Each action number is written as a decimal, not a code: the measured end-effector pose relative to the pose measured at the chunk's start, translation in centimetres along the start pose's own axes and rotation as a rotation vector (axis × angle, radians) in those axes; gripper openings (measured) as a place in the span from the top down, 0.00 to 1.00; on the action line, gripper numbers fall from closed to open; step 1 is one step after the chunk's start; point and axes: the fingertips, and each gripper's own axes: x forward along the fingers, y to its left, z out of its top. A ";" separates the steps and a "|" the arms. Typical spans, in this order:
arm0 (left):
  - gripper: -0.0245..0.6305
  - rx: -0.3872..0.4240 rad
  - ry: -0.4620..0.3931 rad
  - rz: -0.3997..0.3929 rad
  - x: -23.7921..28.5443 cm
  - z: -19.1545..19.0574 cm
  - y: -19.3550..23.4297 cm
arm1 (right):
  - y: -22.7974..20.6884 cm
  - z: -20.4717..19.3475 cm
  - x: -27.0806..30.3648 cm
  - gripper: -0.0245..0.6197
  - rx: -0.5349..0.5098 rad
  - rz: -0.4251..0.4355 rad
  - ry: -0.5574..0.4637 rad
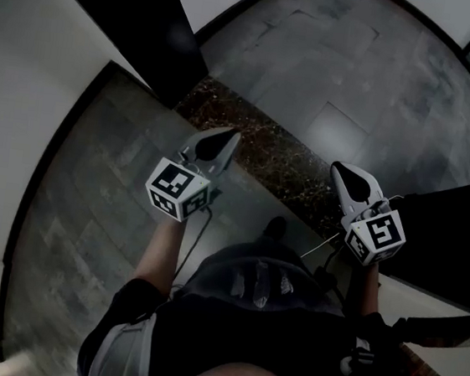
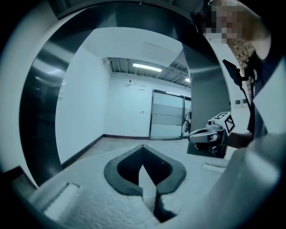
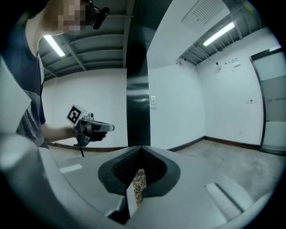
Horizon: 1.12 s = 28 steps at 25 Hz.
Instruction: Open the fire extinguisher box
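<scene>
While both grippers are carried empty, the fire extinguisher box appears in no view: approach stage, opening not begun.

Head view: the left gripper (image 1: 226,137) and right gripper (image 1: 342,174) are held out ahead of the person, over a grey tiled floor (image 1: 334,59) crossed by a dark speckled strip (image 1: 265,148). Left gripper view: jaws closed tip to tip, nothing between them; beyond lie a bare white room and a glazed door (image 2: 167,118). Right gripper view: jaws likewise together and empty, facing a dark column (image 3: 136,89) and white walls. Judgement: the next move calls for locating the box, then presenting one gripper, jaws parted, to its door handle or latch.
</scene>
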 end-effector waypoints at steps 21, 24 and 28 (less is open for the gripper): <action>0.96 -0.046 -0.054 -0.118 19.2 6.2 13.6 | -17.1 5.2 13.2 0.96 -0.055 -0.078 0.046; 0.96 -0.061 -0.072 -0.191 21.9 6.9 16.4 | -18.3 6.7 16.8 0.96 -0.006 -0.067 0.028; 0.96 -0.028 -0.075 -0.240 24.9 8.2 20.8 | -20.1 8.3 22.7 0.96 0.001 -0.056 0.044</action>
